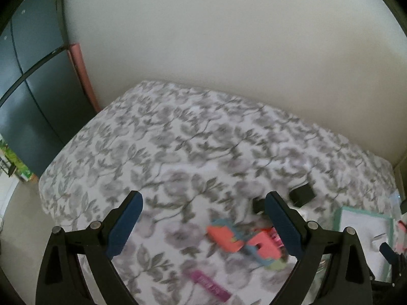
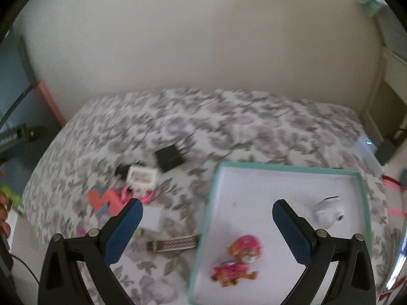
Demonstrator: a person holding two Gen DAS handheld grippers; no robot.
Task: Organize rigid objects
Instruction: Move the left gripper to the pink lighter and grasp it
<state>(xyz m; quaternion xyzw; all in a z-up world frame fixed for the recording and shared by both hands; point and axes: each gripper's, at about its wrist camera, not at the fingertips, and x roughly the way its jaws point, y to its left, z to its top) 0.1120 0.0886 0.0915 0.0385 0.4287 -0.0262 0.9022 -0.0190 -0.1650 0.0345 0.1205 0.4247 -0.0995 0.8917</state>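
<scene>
Hovering open right gripper (image 2: 207,209), toy dog (image 2: 237,263) below, inside tray (image 2: 279,169)

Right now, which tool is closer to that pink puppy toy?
Right. The right tool hangs open just above the puppy toy in the box; the left tool is over loose toys.

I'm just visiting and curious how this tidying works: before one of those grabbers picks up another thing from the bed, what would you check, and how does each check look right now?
1. Left gripper open and holding nothing: ok.
2. Right gripper open and holding nothing: ok.
3. Teal-rimmed box has free floor: ok; only the toy dog and a white earbud case lie inside.
4. Loose items left outside: ok; the orange foam pieces lie between the left fingers' line.
5. Sharp view for aiming: not ok, both views are blurred.
6. Black adapter clear of neighbours: cannot tell.
</scene>
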